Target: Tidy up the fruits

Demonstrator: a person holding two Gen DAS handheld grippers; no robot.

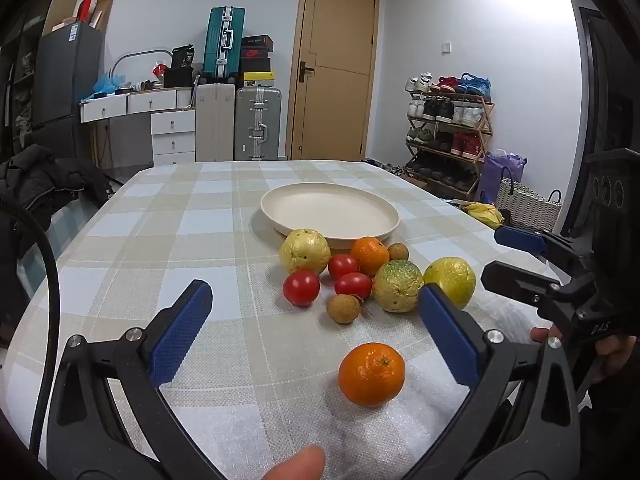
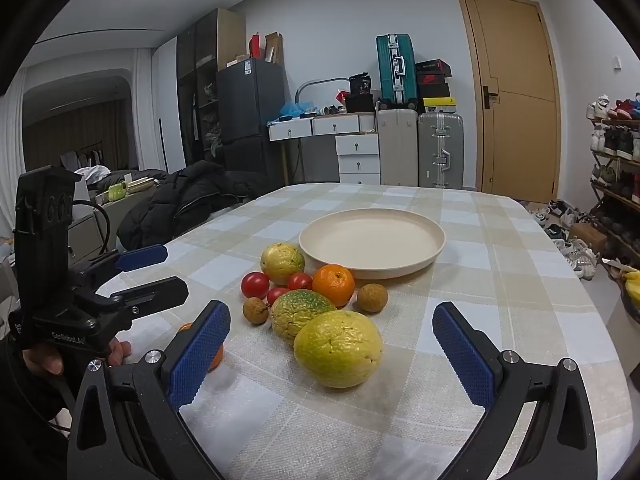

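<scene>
A cream plate [image 1: 330, 210] [image 2: 372, 240] stands empty on the checked tablecloth. In front of it lies a cluster of fruit: yellow-green guavas [image 1: 450, 281] [image 2: 338, 348], an orange [image 1: 369, 255] [image 2: 333, 284], red tomatoes [image 1: 301, 287] [image 2: 255, 285] and brown longans [image 1: 343, 308] [image 2: 372, 297]. A lone orange [image 1: 371, 374] lies apart, between my left gripper's open fingers; the right wrist view shows it [image 2: 218, 354] mostly hidden behind a finger. My left gripper [image 1: 316, 332] is open and empty. My right gripper [image 2: 332, 352] is open and empty, its fingers either side of the nearest guava.
The table's far edge faces a wooden door [image 1: 334, 68], suitcases [image 1: 258, 122] and white drawers [image 1: 173, 136]. A shoe rack [image 1: 448, 128] stands at the right. A black jacket [image 2: 180, 200] lies over a chair at the table's left side.
</scene>
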